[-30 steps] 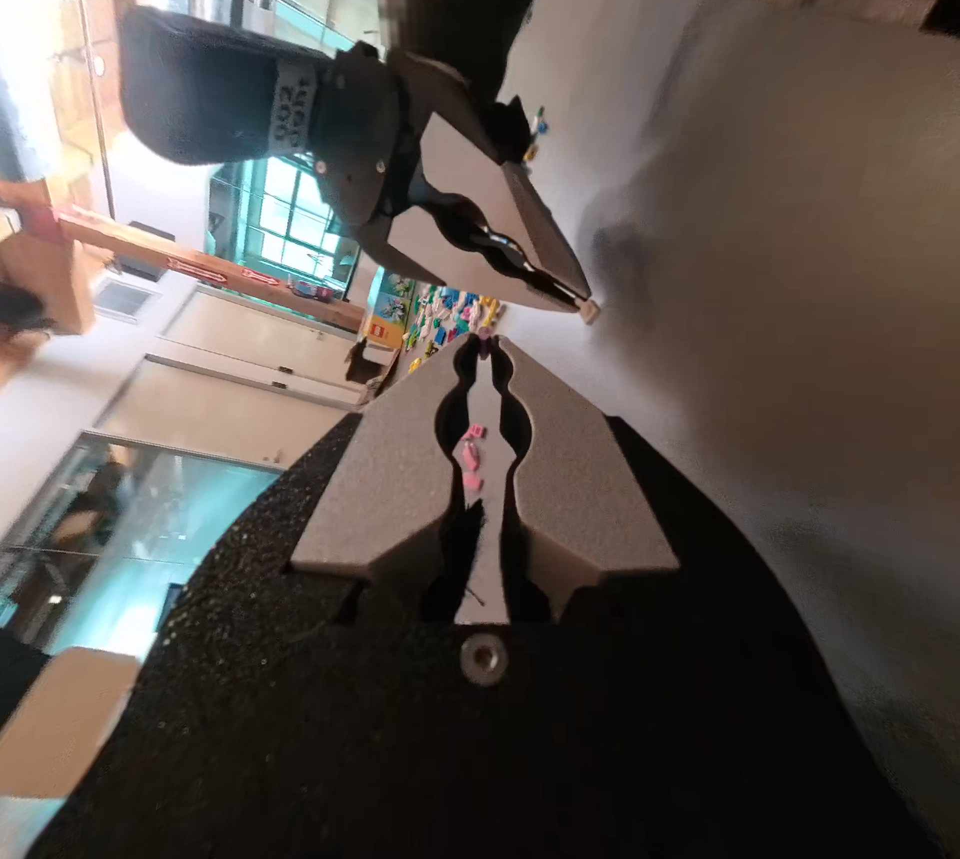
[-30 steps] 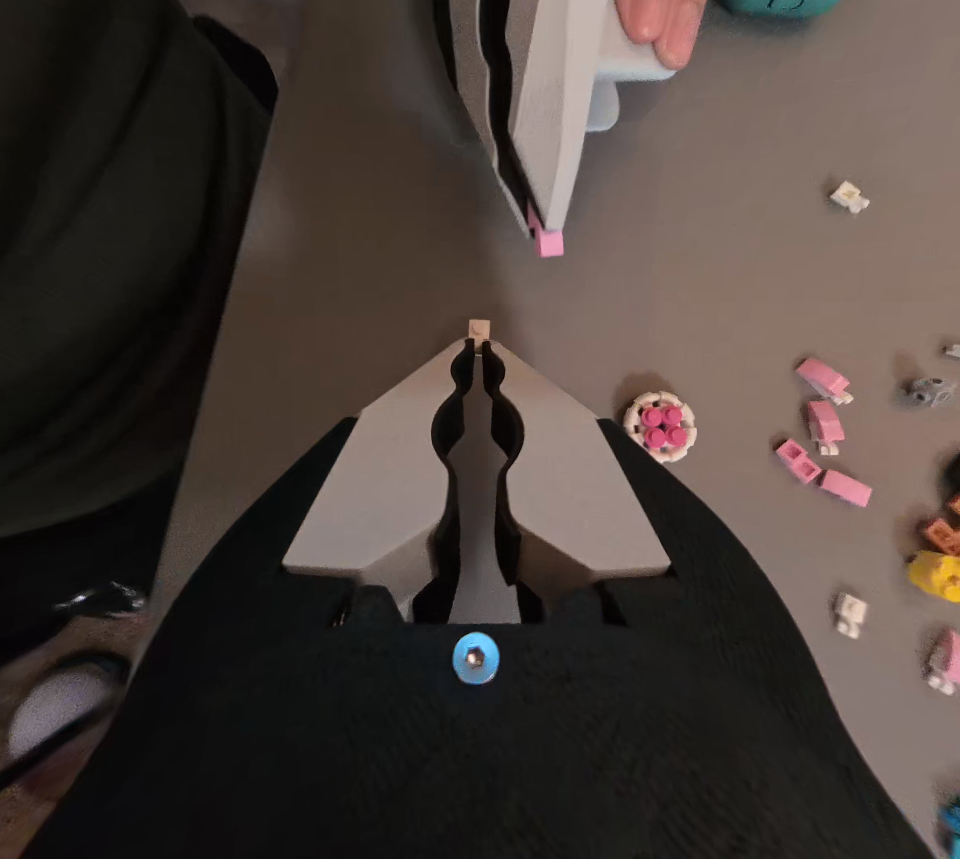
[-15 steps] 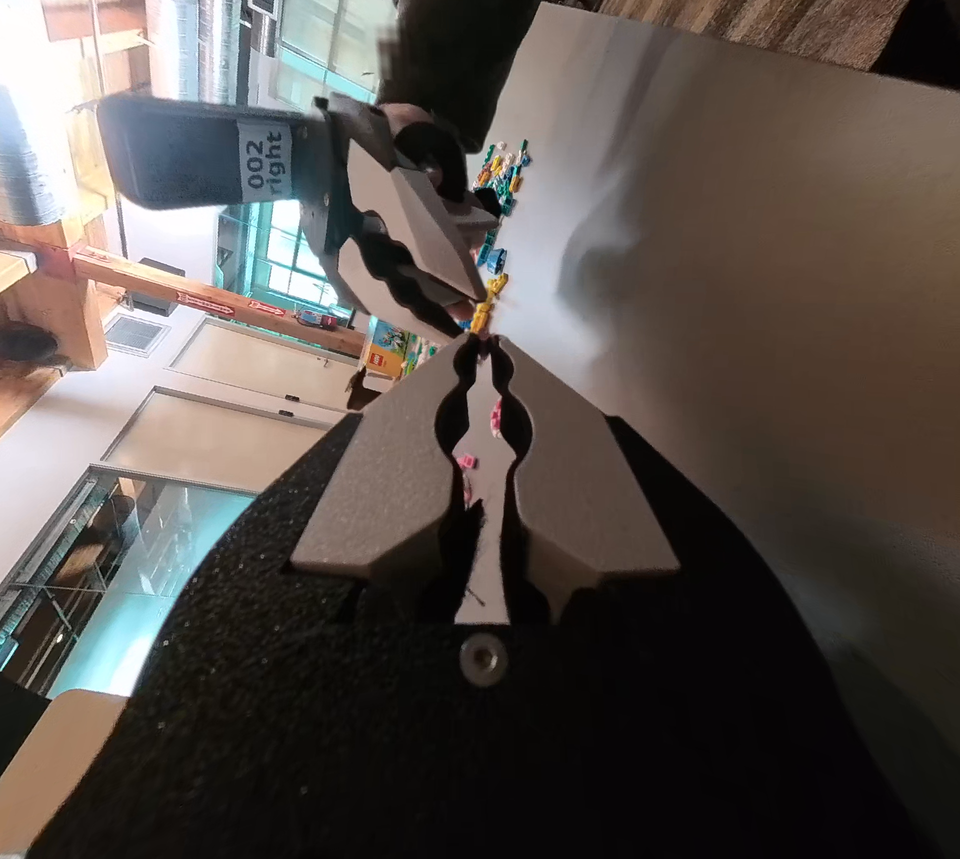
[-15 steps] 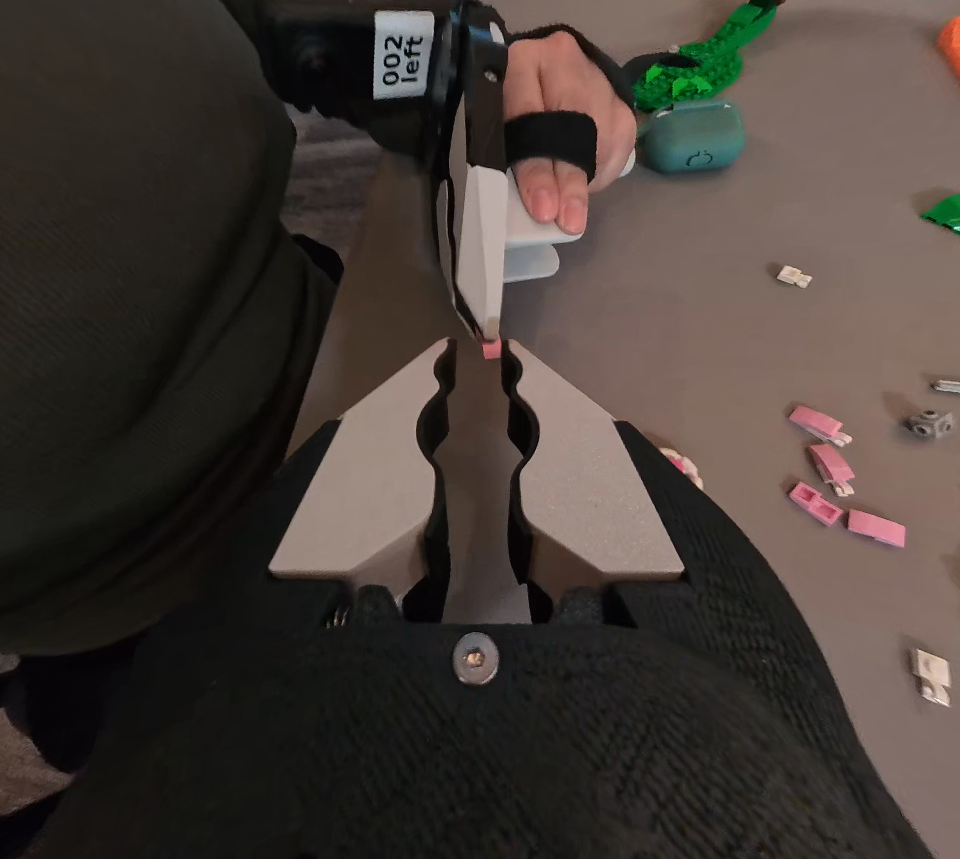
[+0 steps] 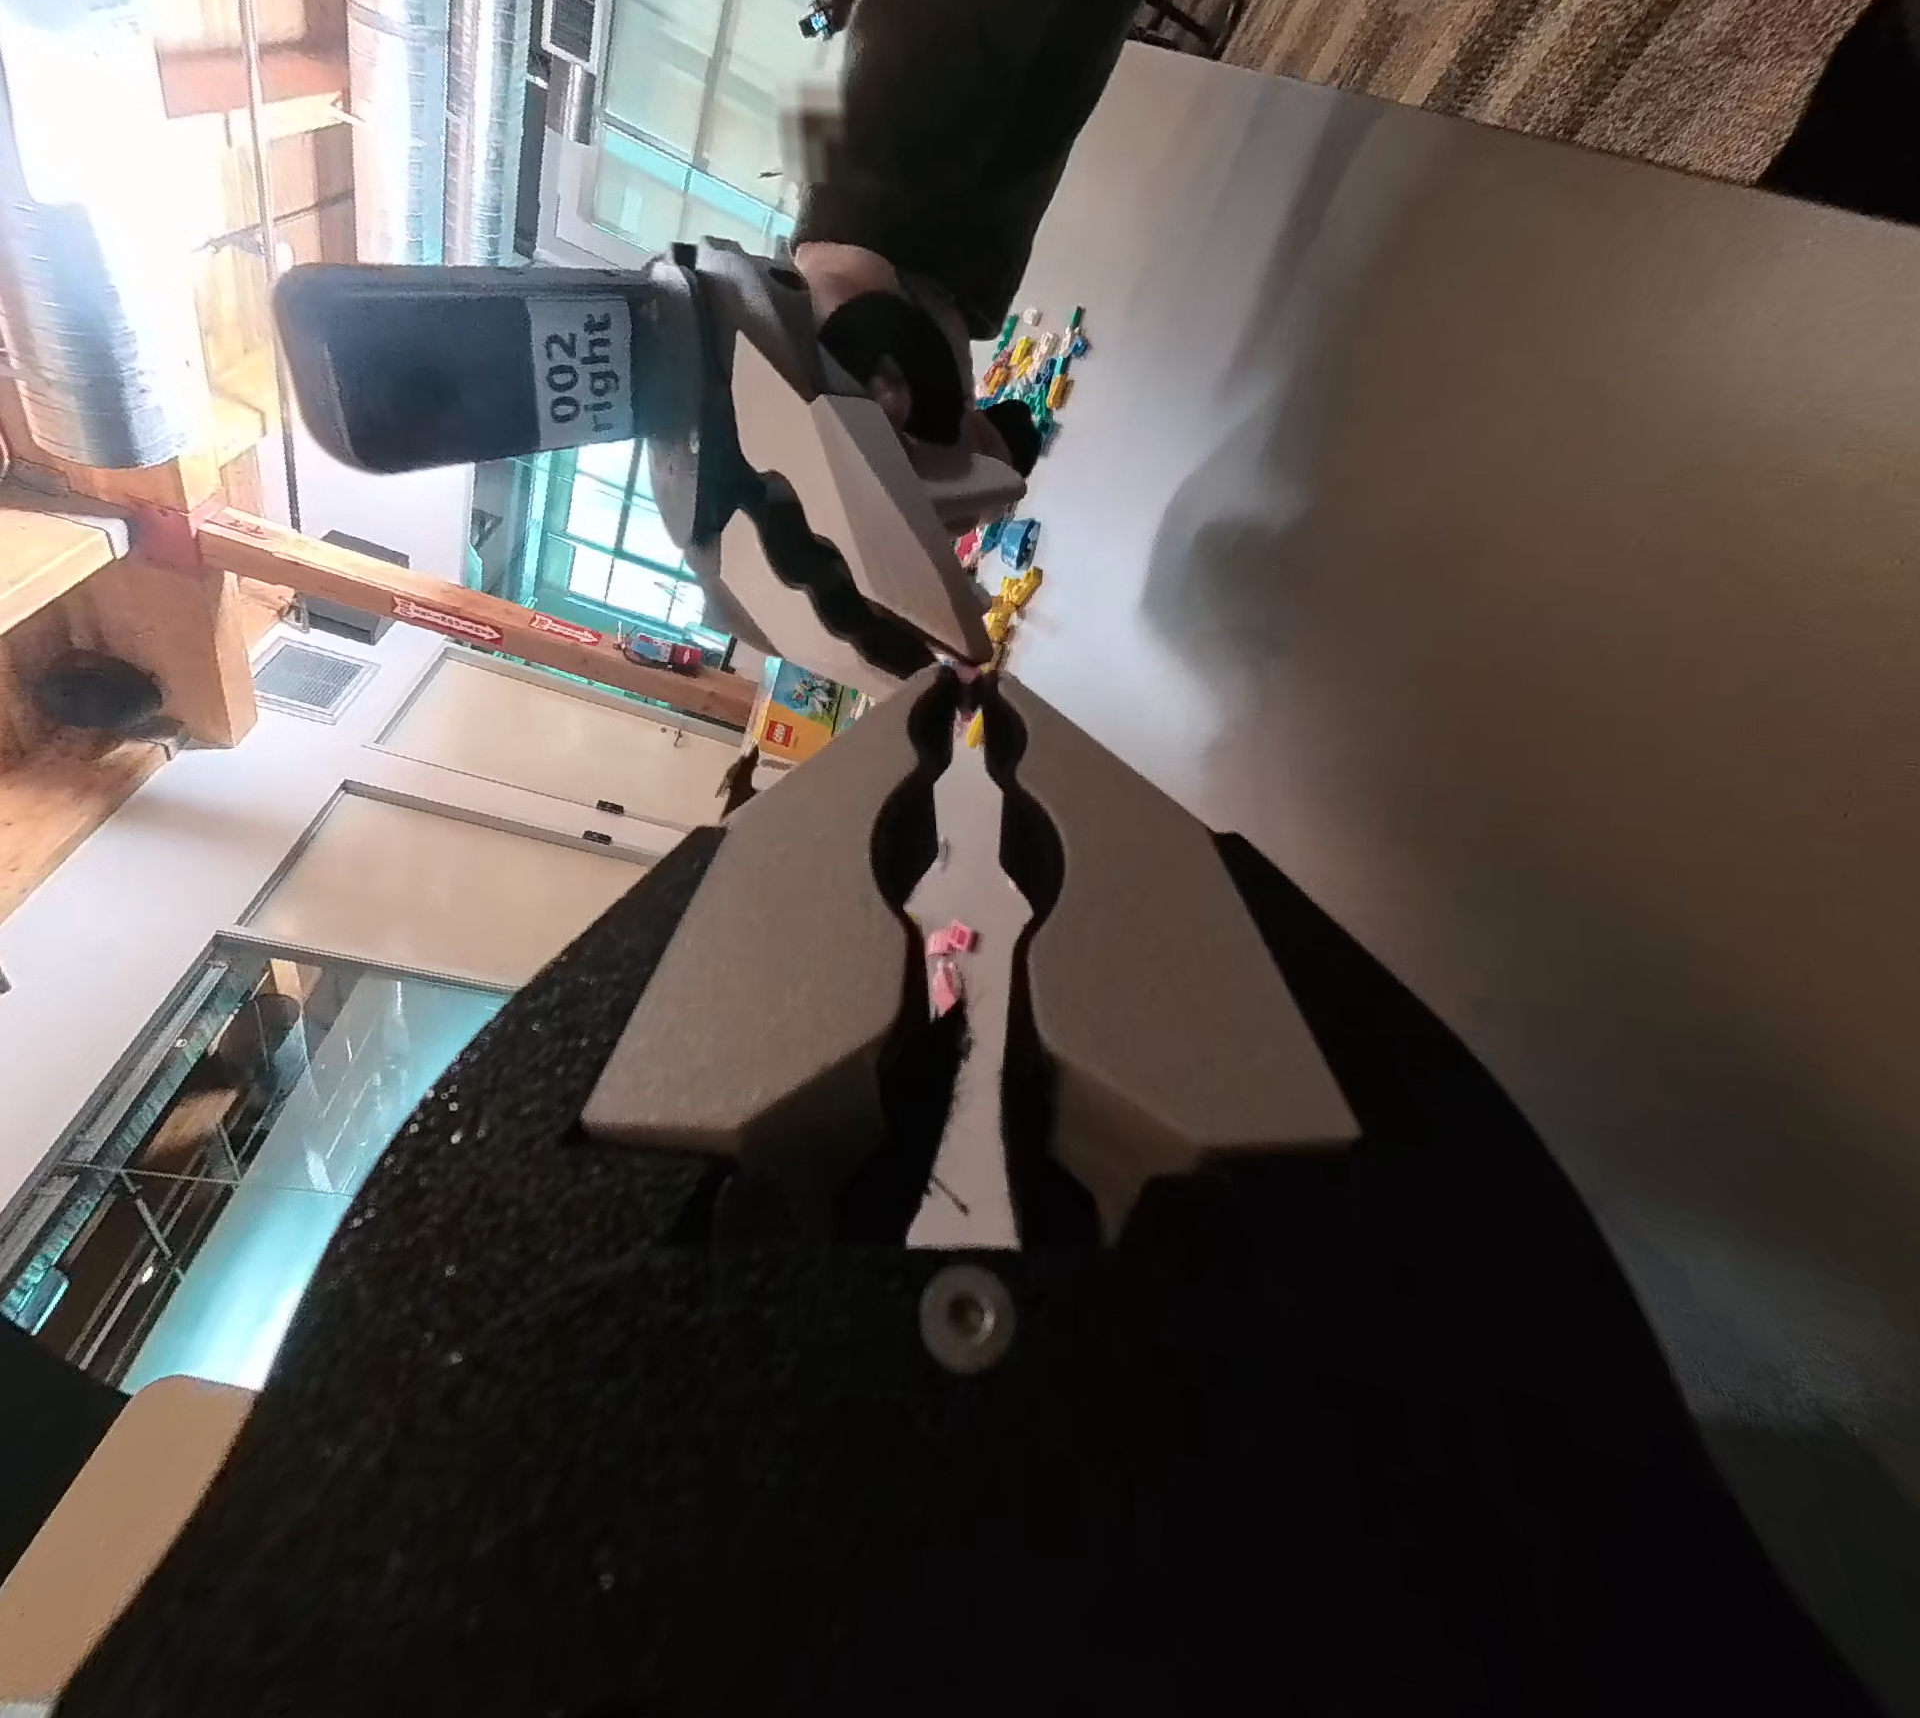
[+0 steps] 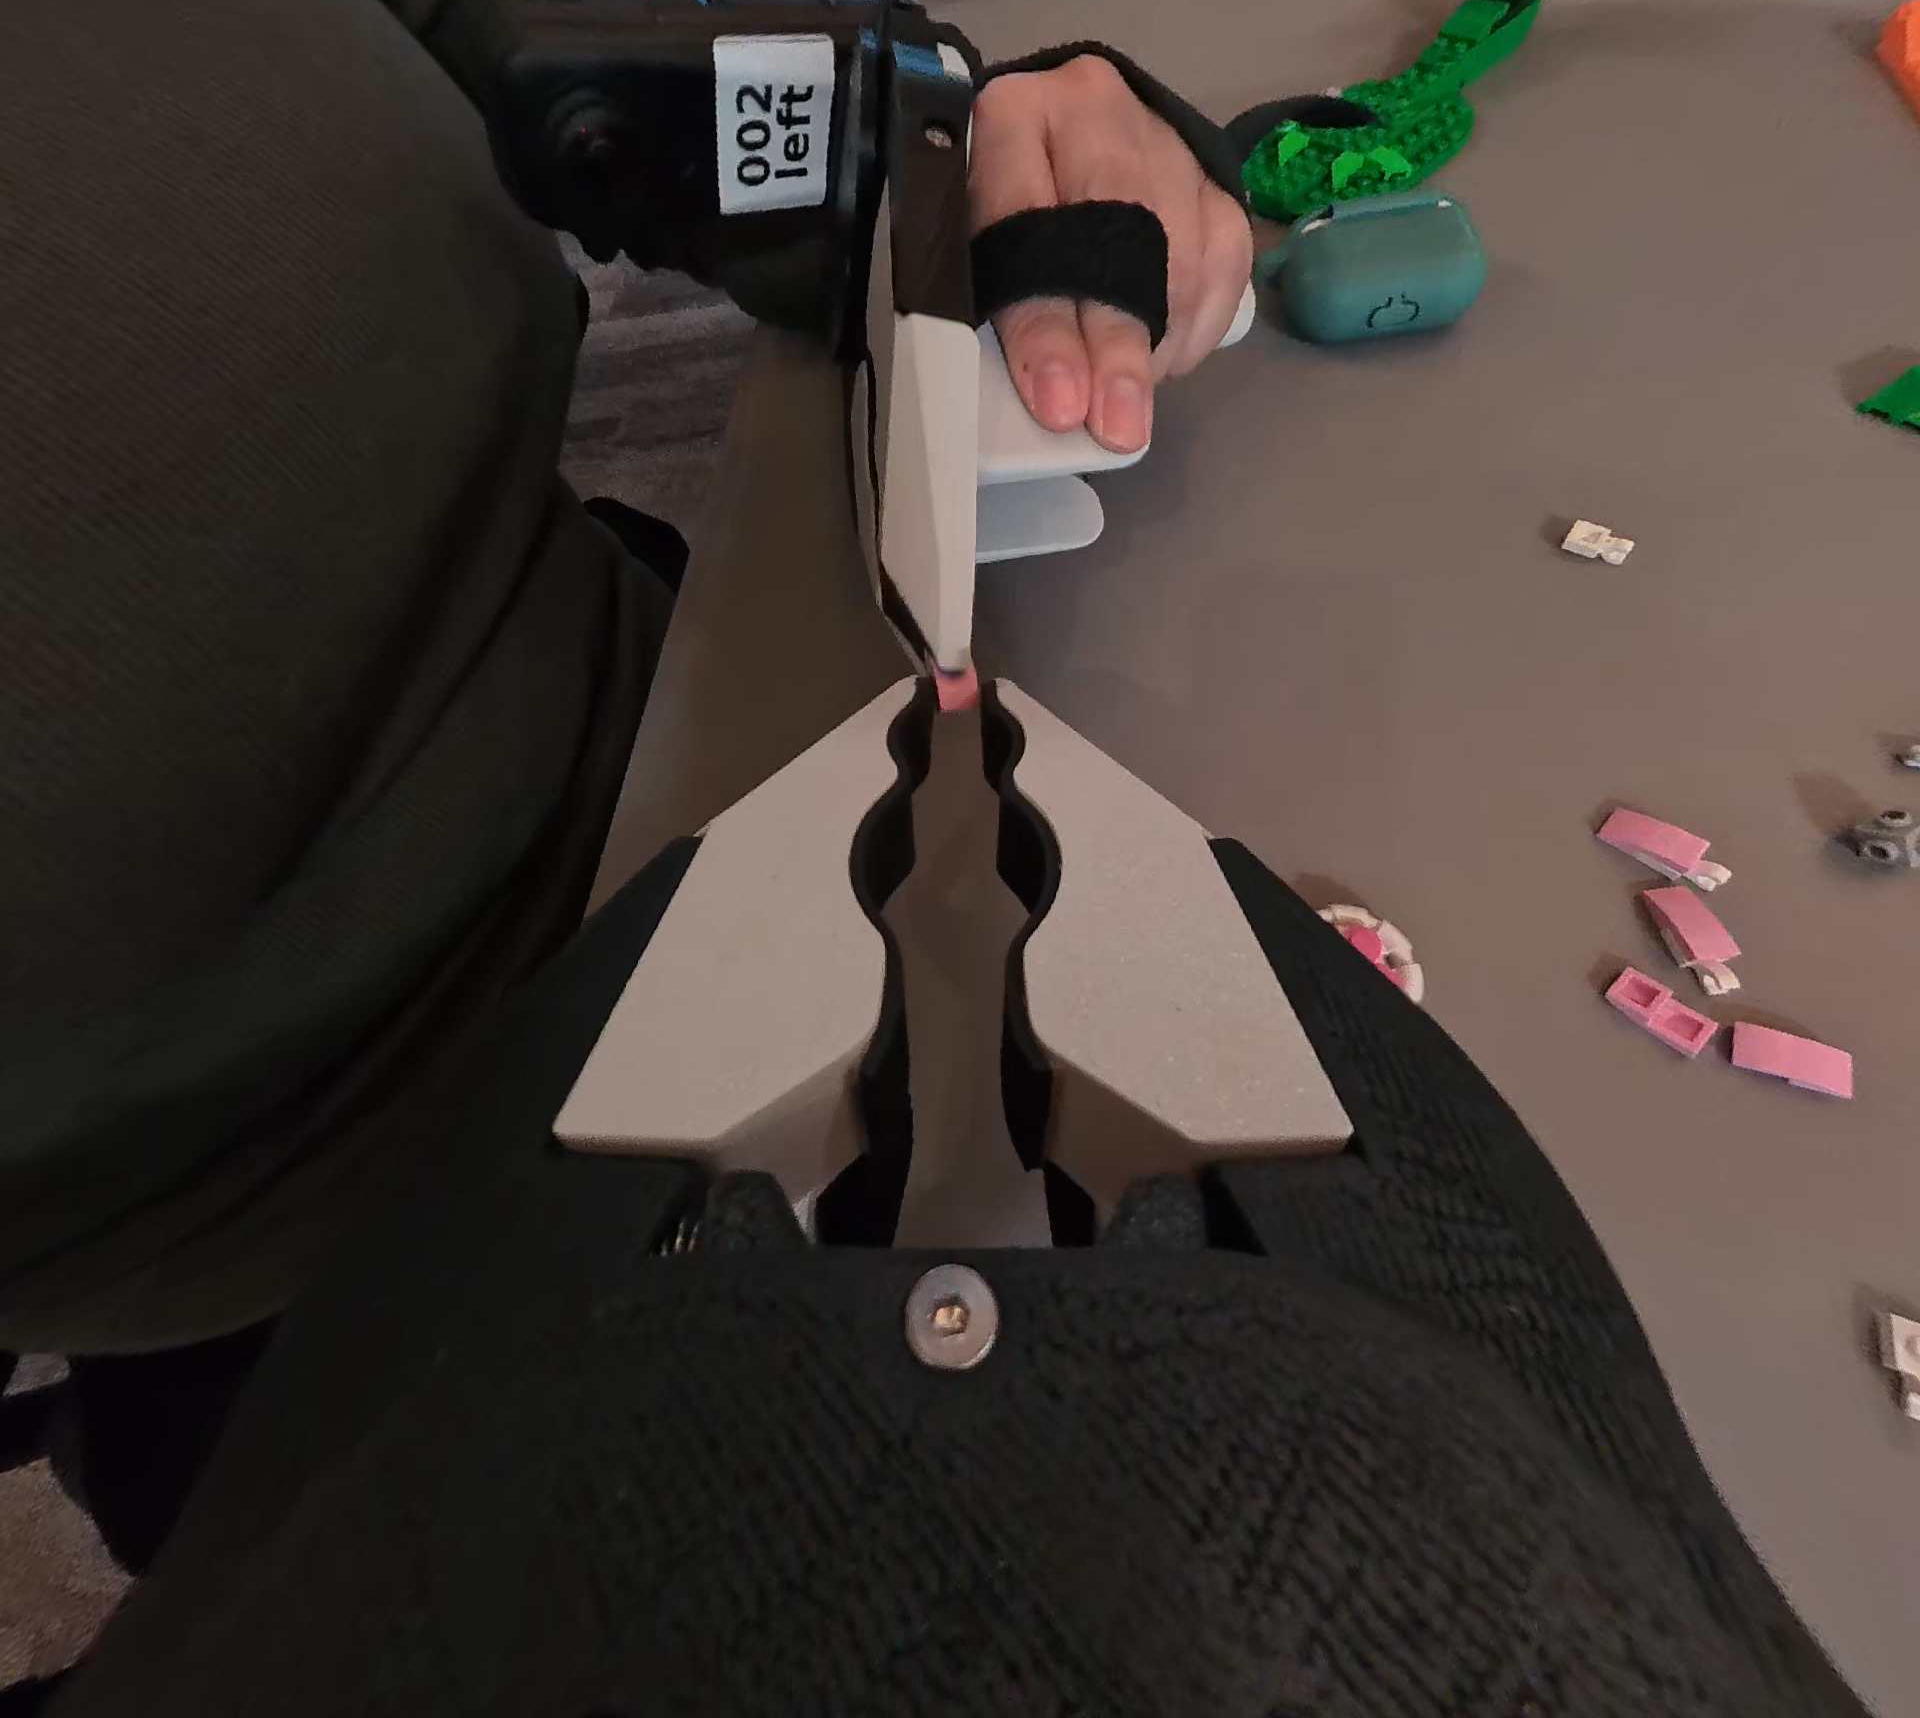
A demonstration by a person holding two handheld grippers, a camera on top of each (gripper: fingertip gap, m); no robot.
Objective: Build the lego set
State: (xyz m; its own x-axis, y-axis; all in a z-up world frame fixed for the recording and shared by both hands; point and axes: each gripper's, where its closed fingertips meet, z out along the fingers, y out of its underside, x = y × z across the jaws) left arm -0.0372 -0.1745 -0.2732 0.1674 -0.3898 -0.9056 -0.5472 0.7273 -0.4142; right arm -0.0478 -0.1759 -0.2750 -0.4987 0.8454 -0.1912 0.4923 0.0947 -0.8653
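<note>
I hold the 2 tools tip to tip above the desk (image 6: pixel 1351 681). The left hand-held gripper (image 6: pixel 951 666) is clamped on a small pink brick (image 6: pixel 955 692), which hangs from its tips. The right hand-held gripper (image 6: pixel 954 700) stands slightly parted, its tips on either side of that brick; I cannot tell whether they touch it yet.

The risk, as I judge it, is the handover: the brick is tiny and held by its edge, so if I close the right side off-centre, or release the left too soon, it could twist or drop to the desk.

The right wrist view shows the brick clearly, plus loose pink pieces (image 6: pixel 1662 847), a green lego build (image 6: pixel 1382 130) and a teal case (image 6: pixel 1371 271). The left wrist view hides the brick almost wholly at the meeting tips, but shows the scattered coloured bricks (image 5: pixel 1023 390) behind the right tool and the room beyond.
</note>
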